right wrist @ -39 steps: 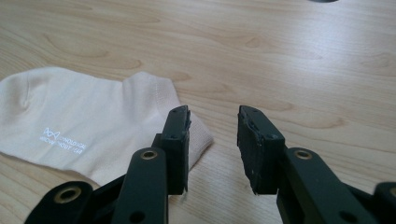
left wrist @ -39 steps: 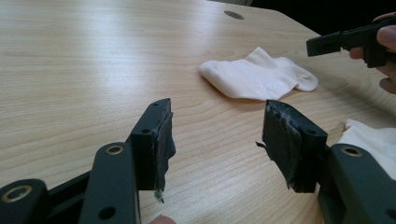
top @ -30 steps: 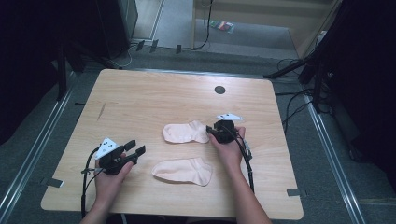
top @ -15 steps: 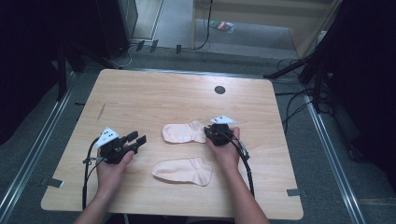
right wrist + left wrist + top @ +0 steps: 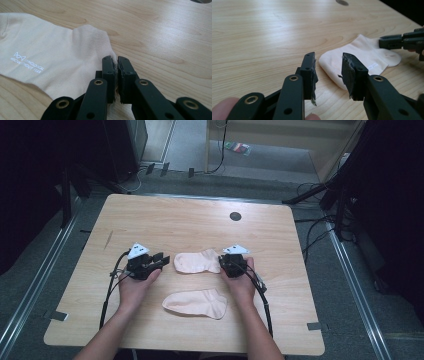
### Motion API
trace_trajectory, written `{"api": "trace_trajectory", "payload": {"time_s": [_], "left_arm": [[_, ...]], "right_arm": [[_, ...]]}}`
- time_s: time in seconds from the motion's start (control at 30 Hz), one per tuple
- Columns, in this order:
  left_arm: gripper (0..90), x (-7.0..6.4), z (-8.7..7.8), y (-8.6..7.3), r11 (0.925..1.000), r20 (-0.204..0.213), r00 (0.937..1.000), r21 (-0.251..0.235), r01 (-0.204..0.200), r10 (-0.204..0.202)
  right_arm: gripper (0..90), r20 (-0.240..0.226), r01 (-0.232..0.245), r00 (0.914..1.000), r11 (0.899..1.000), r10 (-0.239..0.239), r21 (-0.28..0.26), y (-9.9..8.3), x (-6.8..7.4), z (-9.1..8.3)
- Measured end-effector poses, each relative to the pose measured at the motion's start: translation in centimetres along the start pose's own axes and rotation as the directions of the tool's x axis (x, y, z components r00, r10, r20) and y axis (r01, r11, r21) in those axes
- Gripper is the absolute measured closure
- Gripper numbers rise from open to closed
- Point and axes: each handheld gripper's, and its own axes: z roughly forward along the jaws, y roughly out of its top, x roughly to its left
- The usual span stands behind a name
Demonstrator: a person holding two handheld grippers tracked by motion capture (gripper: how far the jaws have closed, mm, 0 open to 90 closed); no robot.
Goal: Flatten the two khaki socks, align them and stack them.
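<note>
Two cream socks lie flat on the wooden table (image 5: 300, 320). The upper sock (image 5: 196, 261) stretches between my two grippers, and the lower sock (image 5: 196, 302) rests nearer the front edge. My right gripper (image 5: 223, 265) is shut on the right end of the upper sock; in the right gripper view its jaws (image 5: 116, 62) pinch the hem of that sock (image 5: 50, 55). My left gripper (image 5: 163, 260) stands open just left of the sock's other end. Its pads (image 5: 328, 61) frame the sock (image 5: 362, 53) without touching it, and the right gripper (image 5: 387, 41) shows beyond.
A round black grommet (image 5: 235, 216) sits near the table's far edge. A thin dark mark (image 5: 108, 239) lies at the left. Cables trail from both grippers over the front edge. Dark stands and cables surround the table on the floor.
My left gripper has moved forward and to the right, up to the left end of the upper sock. The right gripper has stayed at the sock's right end, shifting slightly left.
</note>
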Motion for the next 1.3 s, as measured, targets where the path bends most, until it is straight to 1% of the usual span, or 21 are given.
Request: {"api": "trace_trajectory", "payload": {"time_s": [0.07, 0.1, 0.13, 0.2, 0.27, 0.33, 0.47, 0.53, 0.63, 0.73, 0.83, 0.9, 0.97, 1.03, 1.07, 1.13, 1.17, 1.2, 1.23, 1.27, 1.3], "left_arm": [[65.7, -0.3, 0.8, 0.2, 0.9996, -0.003, 1.0, 0.028, 0.0, 0.0], [66.4, -0.5, 1.2, 0.3, 0.9989, 0.006, 0.9999, 0.045, 0.014, -0.015], [66.4, -0.6, 1.6, 0.4, 0.9982, 0.009, 0.9998, 0.057, 0.017, -0.017], [65.2, -0.9, 2.2, 0.5, 0.9966, 0.001, 0.9999, 0.081, 0.013, -0.013], [64.1, -1.1, 2.7, 0.5, 0.9955, -0.002, 0.9997, 0.091, 0.024, -0.024], [64.6, -1.2, 3.2, 0.4, 0.9929, -0.02, 0.9997, 0.117, 0.019, -0.017], [69.1, -1.1, 3.8, 0.1, 0.9877, -0.064, 0.9978, 0.154, 0.028, -0.019], [70.4, -1.1, 3.9, 0.0, 0.9856, -0.073, 0.9971, 0.166, 0.034, -0.022], [72.0, -1.2, 4.1, -0.1, 0.9864, -0.088, 0.9961, 0.163, 0.021, -0.007], [75.0, -1.4, 4.2, -0.1, 0.9864, -0.09, 0.9959, 0.164, 0.003, 0.012], [84.7, -1.4, 4.2, -0.2, 0.9863, -0.082, 0.9965, 0.165, -0.006, 0.02], [88.5, -1.7, 4.2, -0.3, 0.9861, -0.074, 0.9964, 0.164, -0.03, 0.042], [89.3, -1.6, 4.1, -0.3, 0.9866, -0.076, 0.9962, 0.16, -0.029, 0.042], [89.7, -1.6, 4.0, -0.3, 0.9878, -0.072, 0.9969, 0.154, -0.021, 0.033], [89.8, -1.5, 3.8, -0.3, 0.9887, -0.07, 0.9971, 0.148, -0.021, 0.032], [89.9, -1.5, 2.8, 0.0, 0.9924, -0.05, 0.9983, 0.121, -0.023, 0.03], [89.9, -1.5, 2.4, 0.2, 0.9931, -0.04, 0.9986, 0.113, -0.029, 0.034], [89.9, -1.5, 2.4, 0.2, 0.9931, -0.04, 0.9986, 0.113, -0.029, 0.034], [90.0, -1.7, 1.5, 0.6, 0.9955, -0.021, 0.9992, 0.089, -0.032, 0.034], [90.0, -1.7, 1.5, 0.6, 0.9955, -0.021, 0.9992, 0.089, -0.032, 0.034], [90.0, -2.0, 0.6, 0.9, 0.9966, -0.002, 0.9988, 0.067, -0.048, 0.049]], "right_arm": [[85.6, -0.001, 0.0, 1.0, 1.0, 0.0, 0.0, 0.0, 0.0, 0.0], [85.6, -0.001, -0.001, 1.0, 1.0, 0.001, 0.001, 0.0, 0.0, 0.0], [85.6, -0.001, -0.001, 1.0, 1.0, 0.001, 0.001, 0.0, 0.0, 0.0], [85.6, -0.002, 0.0, 1.0, 1.0, 0.0, 0.001, 0.0, 0.0, 0.0], [85.6, 0.0, 0.002, 1.0, 1.0, -0.002, -0.001, 0.0, 0.0, 0.0], [85.6, 0.002, 0.0, 1.0, 1.0, 0.0, 0.001, 0.0, 0.0, 0.0], [85.6, 0.008, 0.01, 0.9999, 1.0, -0.01, -0.001, 0.0, 0.1, 0.0], [85.7, 0.016, 0.018, 0.9997, 1.0, -0.017, -0.002, 0.0, 0.2, 0.0], [85.6, 0.022, 0.026, 0.9994, 1.0, -0.026, -0.001, 0.0, 0.3, 0.0], [85.6, 0.021, 0.021, 0.9996, 1.0, -0.021, 0.0, 0.0, 0.3, 0.0], [85.7, 0.024, 0.025, 0.9994, 1.0, -0.025, -0.001, 0.0, 0.4, 0.0], [85.9, 0.036, 0.035, 0.9988, 0.999, -0.034, -0.002, 0.0, 0.5, 0.0], [86.4, 0.055, 0.061, 0.9967, 0.998, -0.061, -0.003, -0.1, 0.8, 0.0], [86.8, 0.062, 0.068, 0.9958, 0.998, -0.067, -0.011, -0.1, 0.9, -0.1], [87.0, 0.064, 0.06, 0.9963, 0.998, -0.058, -0.03, -0.2, 0.9, -0.3], [87.2, 0.041, 0.033, 0.9987, 0.997, -0.03, -0.063, -0.4, 0.6, -0.7], [87.2, 0.033, 0.022, 0.9993, 0.998, -0.02, -0.066, -0.5, 0.4, -0.9], [87.2, 0.033, 0.022, 0.9993, 0.998, -0.02, -0.066, -0.5, 0.4, -0.9], [87.2, 0.016, 0.005, 0.9999, 0.997, -0.004, -0.081, -0.6, 0.1, -1.6], [87.2, 0.016, 0.005, 0.9999, 0.997, -0.004, -0.081, -0.6, 0.1, -1.6], [87.2, -0.001, -0.016, 0.9999, 0.994, 0.016, -0.105, -0.4, 0.0, -2.5]]}}
